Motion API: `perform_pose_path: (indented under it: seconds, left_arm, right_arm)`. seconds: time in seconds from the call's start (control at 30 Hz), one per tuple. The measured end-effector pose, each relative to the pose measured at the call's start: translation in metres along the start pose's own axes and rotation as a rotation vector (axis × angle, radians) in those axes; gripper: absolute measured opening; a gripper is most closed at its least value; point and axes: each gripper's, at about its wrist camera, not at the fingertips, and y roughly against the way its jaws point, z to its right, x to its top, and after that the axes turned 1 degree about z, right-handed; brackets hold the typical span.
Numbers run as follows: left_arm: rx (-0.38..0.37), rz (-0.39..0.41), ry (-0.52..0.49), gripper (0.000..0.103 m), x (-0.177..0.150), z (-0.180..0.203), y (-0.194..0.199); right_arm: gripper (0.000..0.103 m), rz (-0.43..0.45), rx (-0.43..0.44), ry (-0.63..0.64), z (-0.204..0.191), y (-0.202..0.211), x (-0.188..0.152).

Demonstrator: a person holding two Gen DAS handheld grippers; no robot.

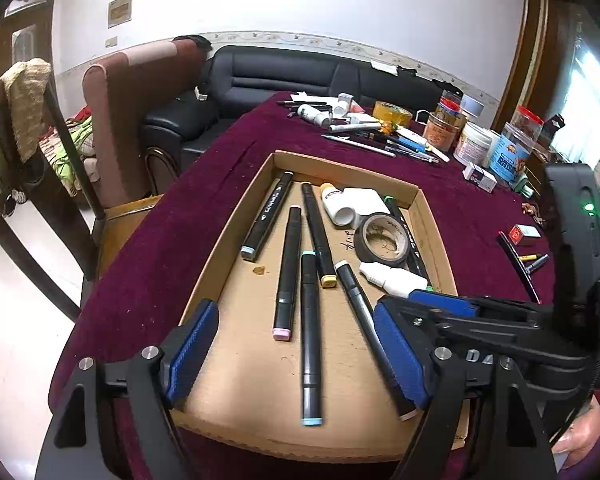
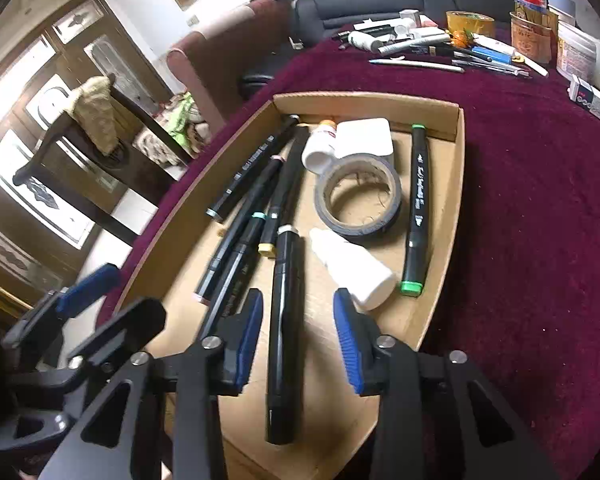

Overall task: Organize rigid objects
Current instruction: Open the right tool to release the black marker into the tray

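a shallow cardboard tray [image 1: 236,216] is shown on a dark red tablecloth [image 1: 204,168], seen from both wrist cameras. several black markers are laid in it: one with a pale blue cap [image 1: 266,216] near the left wall, one with a pink cap [image 1: 287,272], one with a yellow cap [image 1: 319,236], a long one with teal ends [image 1: 310,340], and one with a white cap [image 2: 283,332] towards the near right. a green-capped marker [image 2: 416,208] is seen along the right wall. a roll of dark tape [image 2: 358,196], a small white bottle [image 2: 350,268] lying on its side, and a white jar [image 2: 320,144] are gathered in the middle and far part of the tray.

the left gripper [image 1: 296,356] is held wide apart over the near end of the tray, with the teal-ended marker lying loose between its blue pads [image 1: 192,352]; nothing is gripped. the right gripper [image 2: 298,340] is set at a narrower gap, with the white-capped marker lying between its pads [image 2: 248,340] and clear space visible on each side.

loose pens, tape and tubs are piled at the far end of the table [image 2: 460,44].
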Motion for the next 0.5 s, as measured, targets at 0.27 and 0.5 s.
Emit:
perform_pose_path:
  seconds: [0.27,0.5]
  left_arm:
    - [0.035,-0.023,-0.012,0.084,-0.002,0.006,-0.001]
    - [0.062,-0.021,-0.067,0.086,0.0,0.027,0.004]
  right_arm:
    - [0.041,0.044,0.005,-0.006,0.011,0.017,0.0]
    - [0.052,0.083,0.011,-0.038,0.035,0.037,-0.004]
